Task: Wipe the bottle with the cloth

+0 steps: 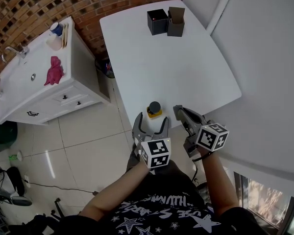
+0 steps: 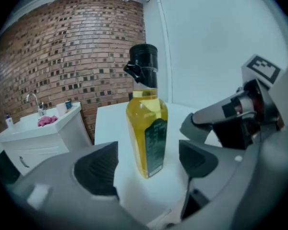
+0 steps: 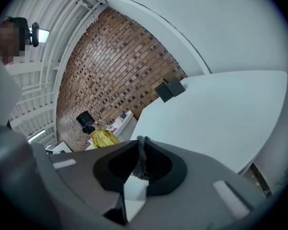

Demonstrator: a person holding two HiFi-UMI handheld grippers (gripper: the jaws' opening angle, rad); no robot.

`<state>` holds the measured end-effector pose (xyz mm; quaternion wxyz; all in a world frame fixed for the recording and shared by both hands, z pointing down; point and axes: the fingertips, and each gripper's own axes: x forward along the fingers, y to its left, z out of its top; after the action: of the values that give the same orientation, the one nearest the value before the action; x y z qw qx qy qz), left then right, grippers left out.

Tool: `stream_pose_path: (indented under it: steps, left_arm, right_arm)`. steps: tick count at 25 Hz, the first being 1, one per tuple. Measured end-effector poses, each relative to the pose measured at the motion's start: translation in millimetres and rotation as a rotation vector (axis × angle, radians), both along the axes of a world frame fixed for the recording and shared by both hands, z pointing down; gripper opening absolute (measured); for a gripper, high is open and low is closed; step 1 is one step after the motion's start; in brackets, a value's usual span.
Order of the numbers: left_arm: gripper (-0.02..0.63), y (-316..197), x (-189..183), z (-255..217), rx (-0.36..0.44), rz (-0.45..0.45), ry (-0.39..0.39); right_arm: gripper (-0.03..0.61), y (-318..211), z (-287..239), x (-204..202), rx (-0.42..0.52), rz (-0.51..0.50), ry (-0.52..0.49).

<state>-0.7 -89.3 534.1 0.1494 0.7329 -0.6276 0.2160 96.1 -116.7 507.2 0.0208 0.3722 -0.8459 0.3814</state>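
Standing by table (image 1: 186, 58) edge, bottle (image 1: 154, 109) within spread left tool (image 1: 152, 124)

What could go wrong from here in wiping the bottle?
The bottle stands near the table edge, unheld between the jaws of the open left gripper; a bump might topple it. The right gripper pinches only a grey fuzzy sliver, which might slip out.

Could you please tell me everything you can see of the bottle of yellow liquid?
The clear, plastic-looking bottle of yellow liquid has a black pourer cap and a dark label. It is filled to the shoulder and stands upright by the near edge of the white table. The open left tongs flank it without touching it.
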Motion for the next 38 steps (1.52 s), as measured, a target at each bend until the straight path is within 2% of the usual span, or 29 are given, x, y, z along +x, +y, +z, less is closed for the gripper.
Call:
stream_pose_path:
  steps: [3,7,13,17,19,28,33,38]
  left_arm:
    - [0.387,-6,3,-1,0.003,-0.057,-0.011]
    - [0.385,-13,6,-14,0.051,-0.126,-0.05]
    - [0.382,-24,-7,-30,0.116,-0.221,-0.146]
    - [0.295,-25,-10,-31,0.118,-0.232,-0.133]
    - [0.293,-24,-10,-32,0.127,-0.222,-0.142]
    - [0.287,-24,-5,-32,0.168,-0.026,-0.102]
    - [0.287,-24,1,-34,0.218,0.129,-0.081]
    - [0.287,-25,6,-33,0.214,0.296,-0.059]
  right_arm:
    - [0.038,1,1,6,0.0,0.001,-0.001]
    - [0.038,5,0,13,-0.009,0.0,-0.01]
    - [0.038,13,1,19,-0.009,-0.019,-0.011]
    - [0.038,17,1,25,-0.009,-0.019,-0.012]
    - [0.038,17,0,26,-0.009,-0.021,-0.014]
    - [0.038,13,-5,19,0.003,-0.04,-0.033]
    - [0.038,9,-12,6,0.006,-0.071,-0.048]
    - [0.038,2,-19,-6,0.016,-0.102,-0.061]
